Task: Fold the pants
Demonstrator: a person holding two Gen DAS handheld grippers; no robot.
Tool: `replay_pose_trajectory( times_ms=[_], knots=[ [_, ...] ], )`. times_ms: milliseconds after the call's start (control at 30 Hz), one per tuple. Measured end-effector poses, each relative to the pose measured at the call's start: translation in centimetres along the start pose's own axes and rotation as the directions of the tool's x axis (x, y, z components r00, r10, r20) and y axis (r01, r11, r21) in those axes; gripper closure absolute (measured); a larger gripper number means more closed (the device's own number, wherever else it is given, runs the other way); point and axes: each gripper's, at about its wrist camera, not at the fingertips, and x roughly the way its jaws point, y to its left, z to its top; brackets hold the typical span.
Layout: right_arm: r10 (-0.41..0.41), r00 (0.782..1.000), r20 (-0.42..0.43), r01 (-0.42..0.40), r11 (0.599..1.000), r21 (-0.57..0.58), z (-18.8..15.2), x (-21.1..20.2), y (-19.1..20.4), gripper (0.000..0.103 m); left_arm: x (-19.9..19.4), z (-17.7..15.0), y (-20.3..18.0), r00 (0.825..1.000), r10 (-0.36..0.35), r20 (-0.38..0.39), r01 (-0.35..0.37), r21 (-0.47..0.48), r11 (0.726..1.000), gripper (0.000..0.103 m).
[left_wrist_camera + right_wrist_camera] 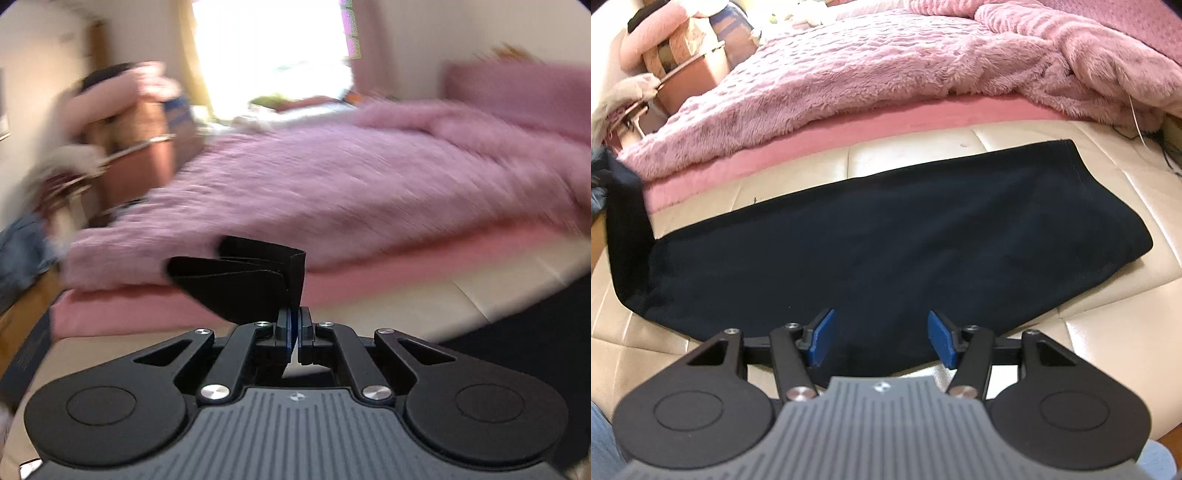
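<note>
The left gripper (294, 321) is raised, clamped on the black fabric pants (886, 236); the right gripper (881, 338) hovers low, fingers apart.

A home bedroom: a bed (960, 122) with a fluffy pink blanket (849, 70), a cream quilted footboard (1108, 314), a bright window (269, 51), and clutter (122, 122) heaped by the wall.

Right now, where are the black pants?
In the right wrist view the black pants lie flat on the cream cushion, beside the pink blanket; the left gripper grips one end.
</note>
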Motion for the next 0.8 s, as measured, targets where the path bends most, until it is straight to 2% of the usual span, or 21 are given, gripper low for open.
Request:
replay_pose_trajectory(
  times_ms=[100,167,233,300,333,400,500,533,567,600,733,800],
  knots=[
    [0.016,1.000,-0.005,-0.016,1.000,0.024,-0.3,0.2,-0.6,0.050,1.0,-3.0,-5.3,0.991,-0.095,-0.089,0.105,0.112,0.988,0.101],
    [0.021,1.000,-0.013,-0.021,0.999,0.033,-0.6,0.4,-1.0,0.049,1.8,-5.4,-7.9,0.976,-0.144,-0.162,0.173,0.182,0.968,0.101],
    [0.025,0.999,-0.020,-0.025,0.999,0.038,-1.0,0.5,-1.2,0.049,2.5,-7.2,-9.3,0.954,-0.188,-0.235,0.237,0.205,0.950,0.100],
    [0.032,0.999,-0.029,-0.030,0.999,0.041,-1.5,0.6,-1.2,0.049,2.9,-8.0,-9.2,0.928,-0.240,-0.285,0.291,0.152,0.945,0.096],
    [0.036,0.999,-0.035,-0.035,0.999,0.041,-1.6,0.8,-1.2,0.049,3.0,-8.2,-8.9,0.907,-0.287,-0.307,0.330,0.098,0.939,0.091],
    [0.042,0.998,-0.043,-0.040,0.998,0.038,-2.0,1.0,-1.1,0.048,3.4,-8.3,-8.1,0.868,-0.364,-0.338,0.391,0.013,0.920,0.090],
    [0.054,0.997,-0.056,-0.052,0.998,0.032,-2.2,1.6,-0.6,0.048,3.3,-8.0,-6.6,0.817,-0.465,-0.343,0.459,-0.103,0.883,0.084],
    [0.060,0.997,-0.057,-0.059,0.998,0.029,-2.2,1.8,-0.3,0.048,2.8,-8.0,-6.0,0.810,-0.491,-0.321,0.472,-0.140,0.870,0.080],
    [0.066,0.996,-0.054,-0.065,0.998,0.025,-2.2,1.8,-0.1,0.048,2.5,-7.6,-5.5,0.811,-0.504,-0.298,0.477,-0.162,0.864,0.078],
    [0.075,0.996,-0.050,-0.074,0.997,0.019,-2.1,1.8,0.2,0.048,2.0,-7.3,-4.8,0.819,-0.499,-0.283,0.467,-0.177,0.866,0.075],
    [0.144,0.989,-0.033,-0.145,0.989,-0.005,-1.8,2.1,1.6,0.055,2.3,-6.7,-1.5,0.876,-0.403,-0.263,0.356,-0.212,0.910,0.076],
    [0.202,0.979,-0.038,-0.202,0.979,-0.004,-1.5,2.7,2.5,0.055,2.6,-6.8,0.0,0.899,-0.347,-0.268,0.297,-0.211,0.931,0.076]
  ],
)
